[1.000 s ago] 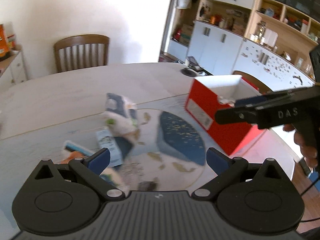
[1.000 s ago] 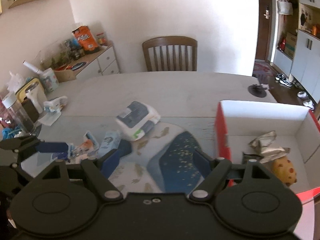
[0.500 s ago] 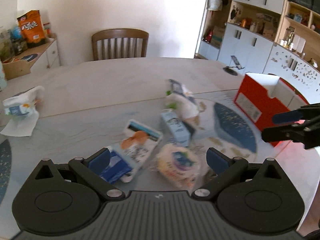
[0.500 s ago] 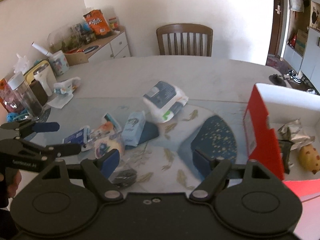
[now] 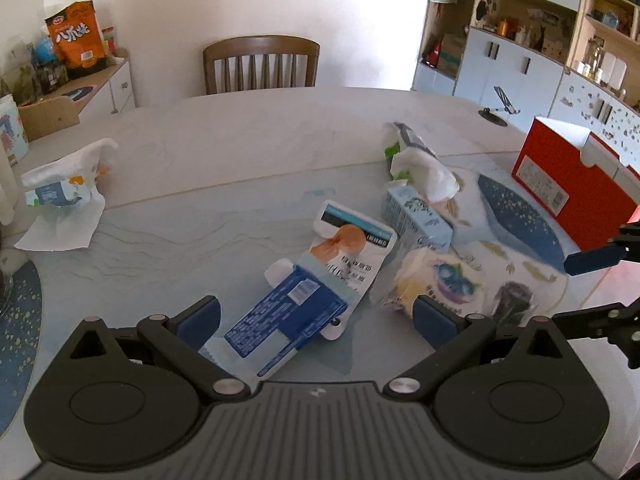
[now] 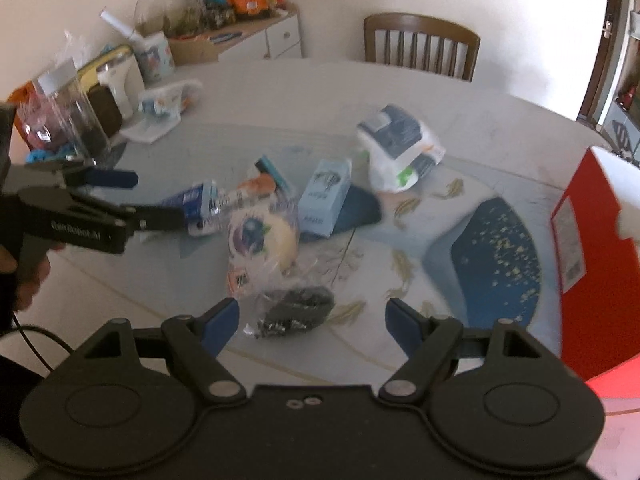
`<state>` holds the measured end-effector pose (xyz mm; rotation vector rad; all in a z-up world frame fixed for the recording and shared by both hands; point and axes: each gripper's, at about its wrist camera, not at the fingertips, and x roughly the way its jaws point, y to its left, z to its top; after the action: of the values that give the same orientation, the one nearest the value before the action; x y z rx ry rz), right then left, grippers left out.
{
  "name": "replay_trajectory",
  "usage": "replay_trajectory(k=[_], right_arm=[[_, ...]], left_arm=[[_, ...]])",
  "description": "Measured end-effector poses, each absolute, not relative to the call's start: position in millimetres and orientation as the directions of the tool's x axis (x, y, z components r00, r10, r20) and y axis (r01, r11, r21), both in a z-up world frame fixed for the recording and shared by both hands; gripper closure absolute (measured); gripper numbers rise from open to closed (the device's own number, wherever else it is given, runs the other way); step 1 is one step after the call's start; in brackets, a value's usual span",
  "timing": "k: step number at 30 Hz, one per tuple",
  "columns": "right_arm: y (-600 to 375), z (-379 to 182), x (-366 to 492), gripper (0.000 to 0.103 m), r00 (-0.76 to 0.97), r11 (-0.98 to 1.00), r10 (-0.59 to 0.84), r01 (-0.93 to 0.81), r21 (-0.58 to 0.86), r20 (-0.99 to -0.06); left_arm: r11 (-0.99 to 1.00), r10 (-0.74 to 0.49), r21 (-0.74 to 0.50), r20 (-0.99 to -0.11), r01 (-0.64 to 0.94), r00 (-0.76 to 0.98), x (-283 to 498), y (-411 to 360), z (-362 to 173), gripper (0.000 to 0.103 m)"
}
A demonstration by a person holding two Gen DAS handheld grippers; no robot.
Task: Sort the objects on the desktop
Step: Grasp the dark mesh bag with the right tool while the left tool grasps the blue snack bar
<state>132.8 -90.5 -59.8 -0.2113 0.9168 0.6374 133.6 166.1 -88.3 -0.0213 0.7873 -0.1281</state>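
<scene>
Both views swung left since earlier — left claw (image 5: 316, 314) spread over blue packet (image 5: 284, 314), right claw (image 6: 312, 316) spread, empty, above dark wrapper (image 6: 298, 310).

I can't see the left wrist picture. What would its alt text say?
Open left tongs with blue-padded tips hover low over a blue and white packet on a pale table. Nearby lie a wrapped blueberry pastry, a light blue carton and a tissue pack; a red box stands at right, where the right tongs reach in.
</scene>
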Motion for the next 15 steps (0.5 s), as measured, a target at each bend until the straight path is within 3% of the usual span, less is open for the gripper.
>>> replay_trajectory(k=[15], right_arm=[[-73,-91,148,0.025,0.410,0.801,0.390,-0.593,0.084,-0.825]], left_arm=[[0.988,-0.139,-0.056,-0.747,0.146,0.650,153,186,-121,0.001]])
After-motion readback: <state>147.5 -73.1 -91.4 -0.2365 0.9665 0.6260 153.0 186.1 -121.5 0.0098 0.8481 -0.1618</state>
